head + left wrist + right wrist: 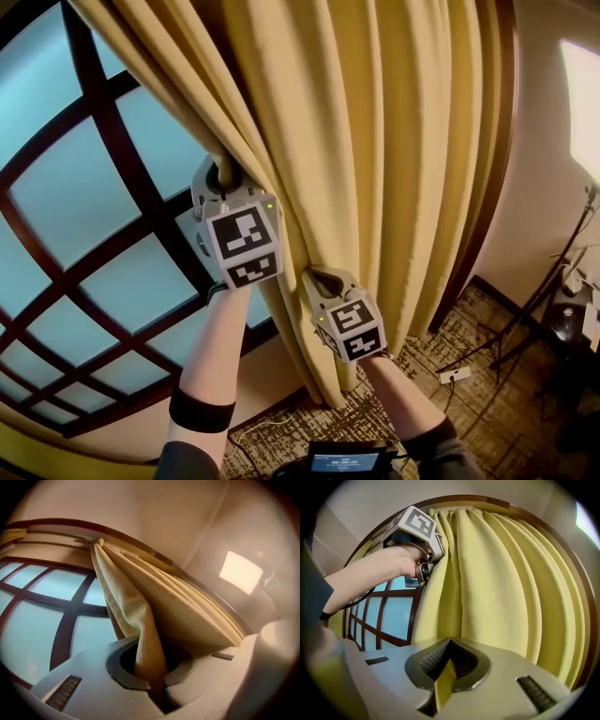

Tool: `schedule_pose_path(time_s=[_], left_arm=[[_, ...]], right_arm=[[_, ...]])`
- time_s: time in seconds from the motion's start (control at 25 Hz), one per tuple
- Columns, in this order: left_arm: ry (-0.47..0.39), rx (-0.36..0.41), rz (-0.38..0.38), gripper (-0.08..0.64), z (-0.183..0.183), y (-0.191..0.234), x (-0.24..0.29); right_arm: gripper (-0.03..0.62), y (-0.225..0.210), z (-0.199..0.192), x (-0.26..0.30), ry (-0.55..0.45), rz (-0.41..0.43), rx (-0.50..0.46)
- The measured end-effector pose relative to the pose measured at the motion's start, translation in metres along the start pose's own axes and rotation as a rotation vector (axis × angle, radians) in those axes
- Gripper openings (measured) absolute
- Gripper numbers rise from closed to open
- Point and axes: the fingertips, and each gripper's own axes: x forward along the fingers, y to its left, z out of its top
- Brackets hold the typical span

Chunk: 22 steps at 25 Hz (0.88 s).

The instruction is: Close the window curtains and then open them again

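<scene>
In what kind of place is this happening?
Indoors, likely a hotel room or a sitting room: a large window with dark wooden bars, a long yellow curtain beside it, and patterned carpet on the floor.

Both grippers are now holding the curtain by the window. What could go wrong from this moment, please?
The right gripper pinches only a thin edge of the curtain, so the fabric may slip out during a pull. The left gripper grips a fold stretched toward the rail; a hard tug might strain it there.
</scene>
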Motion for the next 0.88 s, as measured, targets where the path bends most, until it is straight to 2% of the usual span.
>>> schedule_pose_path(time_s=[0.4, 0.88], left_arm=[[-0.052, 0.024, -0.027, 0.0, 0.035, -0.059, 0.033], [-0.068, -0.019, -0.038, 0.0, 0.07, -0.123, 0.066]], right_arm=[[0.008, -0.053, -0.01, -0.024, 0.018, -0.037, 0.0], [0.008, -0.109, -0.008, -0.063, 0.021, -0.073, 0.002]])
